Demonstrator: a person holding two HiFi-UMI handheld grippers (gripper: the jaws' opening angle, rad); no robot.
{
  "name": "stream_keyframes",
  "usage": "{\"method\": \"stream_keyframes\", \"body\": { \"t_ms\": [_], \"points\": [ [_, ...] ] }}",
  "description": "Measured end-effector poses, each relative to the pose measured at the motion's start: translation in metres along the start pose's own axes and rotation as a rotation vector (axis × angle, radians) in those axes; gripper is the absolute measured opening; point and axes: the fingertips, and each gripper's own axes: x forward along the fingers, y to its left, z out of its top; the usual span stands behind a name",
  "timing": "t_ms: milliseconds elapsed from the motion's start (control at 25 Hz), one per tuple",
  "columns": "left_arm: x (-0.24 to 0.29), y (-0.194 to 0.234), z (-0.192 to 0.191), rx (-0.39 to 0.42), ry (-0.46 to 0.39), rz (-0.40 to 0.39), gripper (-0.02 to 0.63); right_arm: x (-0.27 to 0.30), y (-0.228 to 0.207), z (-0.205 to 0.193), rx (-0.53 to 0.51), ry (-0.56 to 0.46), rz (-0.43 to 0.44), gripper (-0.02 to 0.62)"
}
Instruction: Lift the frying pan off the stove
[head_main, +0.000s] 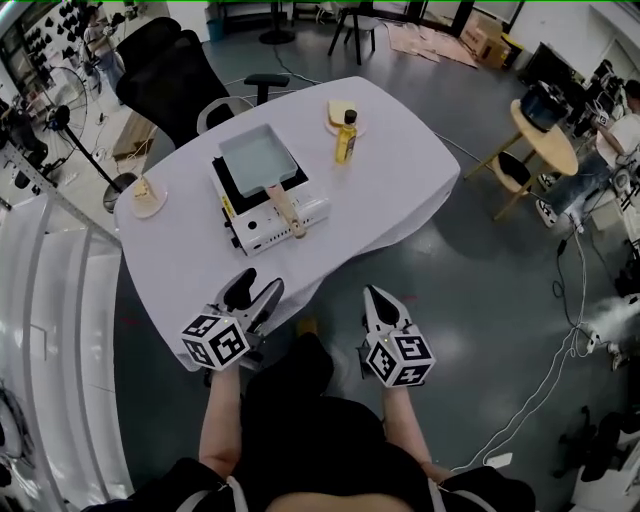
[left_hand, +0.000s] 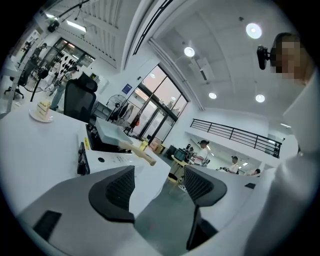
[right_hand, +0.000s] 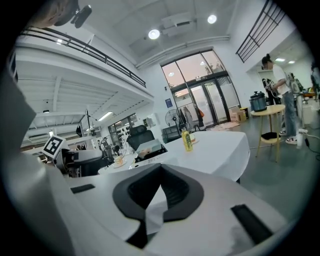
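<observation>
A rectangular grey-blue frying pan (head_main: 258, 155) sits on a white portable stove (head_main: 270, 228) in the middle of the table, its wooden handle (head_main: 285, 208) pointing toward me. Both grippers hang in front of the table's near edge, apart from the pan. My left gripper (head_main: 256, 288) is open with nothing between its pads. My right gripper (head_main: 372, 293) is shut and empty. Past the open left gripper (left_hand: 159, 187) in the left gripper view are the pan (left_hand: 111, 131), its handle (left_hand: 141, 153) and the stove (left_hand: 102, 152). Beyond the closed right gripper (right_hand: 160, 170), the right gripper view shows the pan (right_hand: 149, 146) far off.
A yellow bottle (head_main: 346, 138) stands right of the stove, with a plate (head_main: 340, 112) behind it. A plate with cake (head_main: 148, 196) lies near the table's left edge. A black office chair (head_main: 170, 75) stands behind the table. A small round table (head_main: 545, 135) is at the right.
</observation>
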Motion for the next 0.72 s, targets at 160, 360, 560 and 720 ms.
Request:
{"method": "stream_keyframes", "body": {
  "t_ms": [160,360,560,720],
  "points": [
    [0.041,0.007,0.025,0.007,-0.016,-0.007,0.318,0.033,-0.024,0.024,-0.016,0.003,0.001,0.003],
    [0.08,0.021,0.053,0.026,-0.009,0.0,0.318,0.077,-0.042,0.057,-0.032,-0.01,0.013,0.003],
    [0.114,0.042,0.087,0.033,-0.029,0.003,0.318,0.117,-0.052,0.081,-0.054,-0.006,0.022,0.003],
    [0.133,0.055,0.103,-0.002,-0.036,-0.008,0.318,0.145,-0.056,0.097,-0.074,0.0,0.034,0.003]
  ]
}}
